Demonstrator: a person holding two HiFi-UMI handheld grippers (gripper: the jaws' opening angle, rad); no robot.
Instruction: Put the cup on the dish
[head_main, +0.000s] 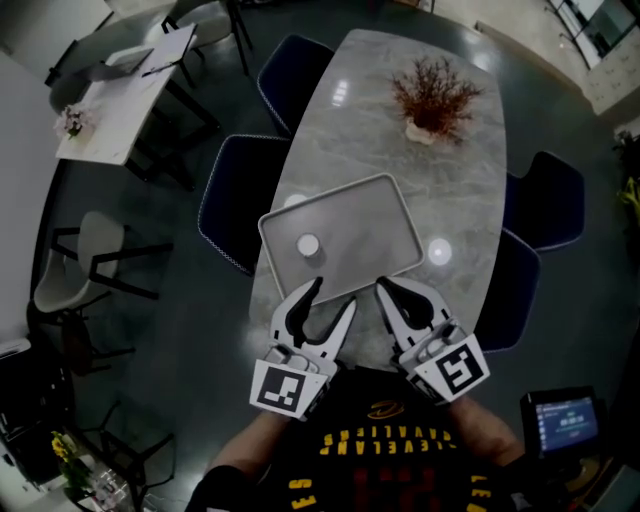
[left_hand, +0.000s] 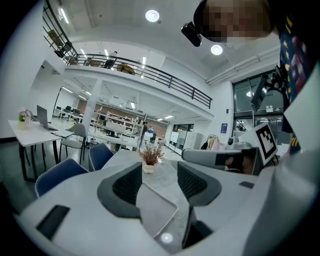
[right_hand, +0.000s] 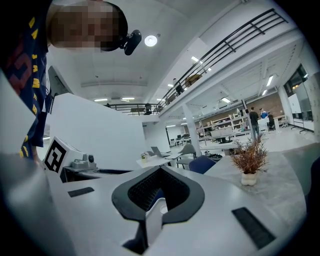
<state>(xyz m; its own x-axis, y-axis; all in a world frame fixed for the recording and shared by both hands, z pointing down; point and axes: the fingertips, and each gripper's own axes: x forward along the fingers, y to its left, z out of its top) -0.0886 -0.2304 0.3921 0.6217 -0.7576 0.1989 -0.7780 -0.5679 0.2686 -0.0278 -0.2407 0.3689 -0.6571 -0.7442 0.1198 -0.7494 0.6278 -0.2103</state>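
Judged at or past the placing step, with the cup (head_main: 308, 245) upright inside the dish (head_main: 385, 225), in its near-left part and clear of the rim. Held by neither gripper. Just off the dish's near edge, the left gripper (head_main: 335, 293), jaws spread wide with only air between them, tips aimed toward the cup but short of it. Beside it at the same near edge, right of the cup, the right gripper (head_main: 390, 290), jaws pressed fully together on nothing.

By this reading, calls next for little more than drawing both grippers back from the dish without nudging it. If the cup needs shifting toward the dish's middle, calls for the open left gripper, the nearer one, to reach over the near rim and close on the cup's wall.

Given by the head view alone: the cup itself, its place in the dish, and both grippers side by side. Given by the left gripper view alone: the clear gap between the ribbed pads, a corner of the dish (left_hand: 155, 210) through it, and a potted plant (left_hand: 150, 159) beyond the dish's far edge. No cup to be made out there, only a bright round spot (left_hand: 166, 237) nearer than the dish, perhaps lamp glare. Given by the right gripper view alone: pads met with no gap.
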